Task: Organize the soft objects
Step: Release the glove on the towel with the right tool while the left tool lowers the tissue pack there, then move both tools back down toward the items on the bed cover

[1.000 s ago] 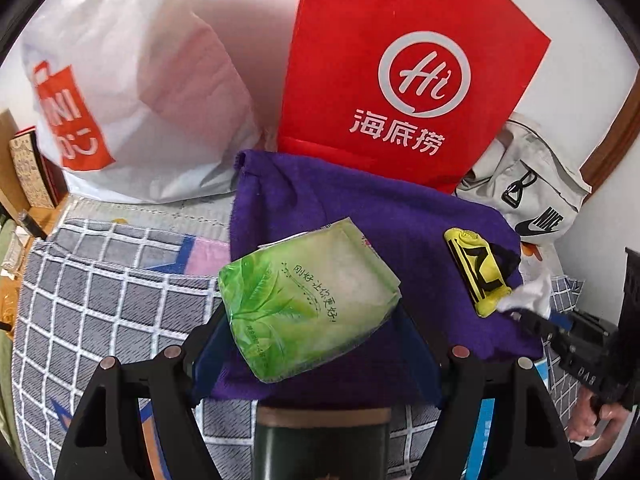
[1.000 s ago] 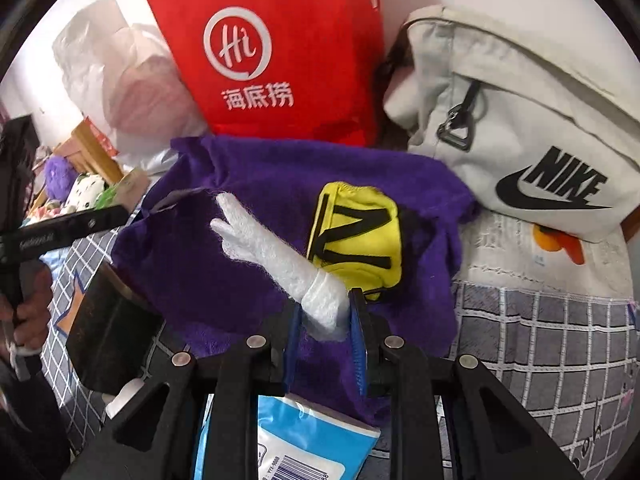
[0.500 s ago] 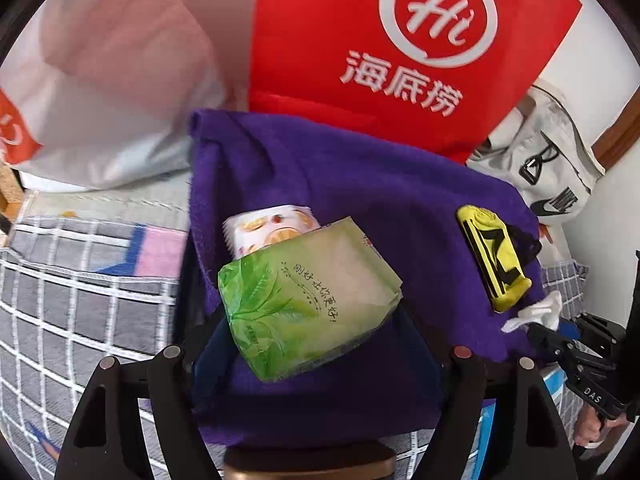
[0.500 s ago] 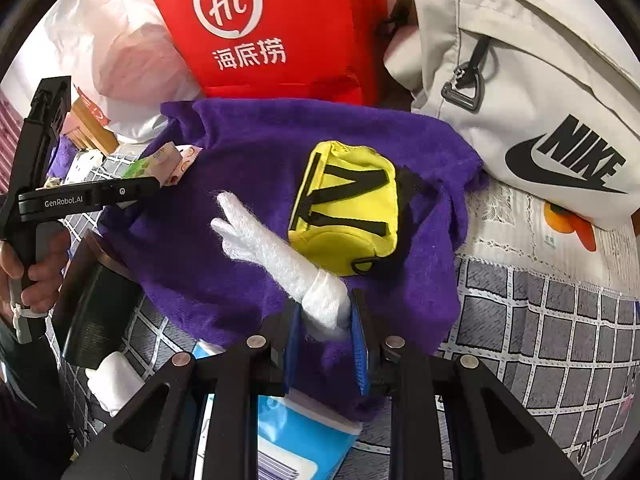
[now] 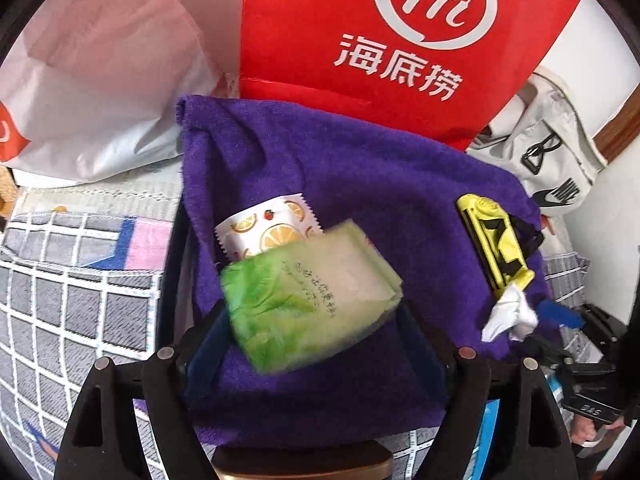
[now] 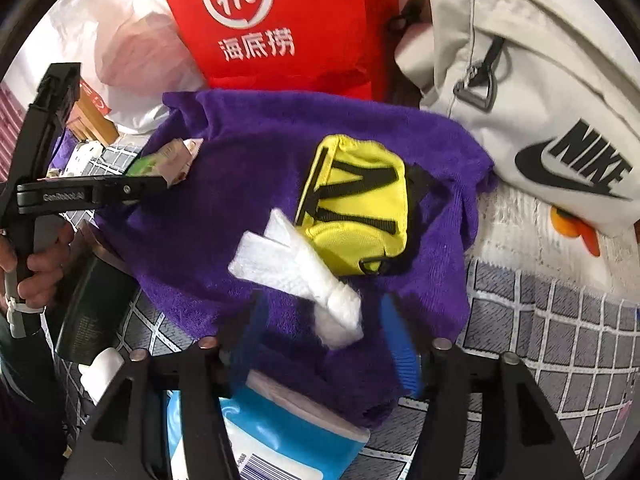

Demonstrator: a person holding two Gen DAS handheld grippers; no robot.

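Released from the right claw [image 6: 320,336] since half a second ago, the white tissue wad [image 6: 296,268] is now seen lying loose on the purple towel [image 6: 224,236], its far end touching the yellow pouch [image 6: 356,204]; the blue pads are spread wide on either side of it. Over on the left, the green tissue pack [image 5: 312,296] is held between the fingers of the left claw [image 5: 312,320], which are set wide around it, above the same towel (the pack looks slightly blurred). An orange-print sachet [image 5: 268,228] is tucked just behind the pack, resting on the towel. The towel is spread over a grey checked sheet [image 5: 72,312]. A red bag [image 5: 400,48] with white lettering is stood up behind the towel, with a white plastic bag [image 5: 100,92] beside it and a pale Nike bag [image 6: 532,92] on the other side. A blue wipes pack [image 6: 280,440] is glimpsed under the towel's near edge.
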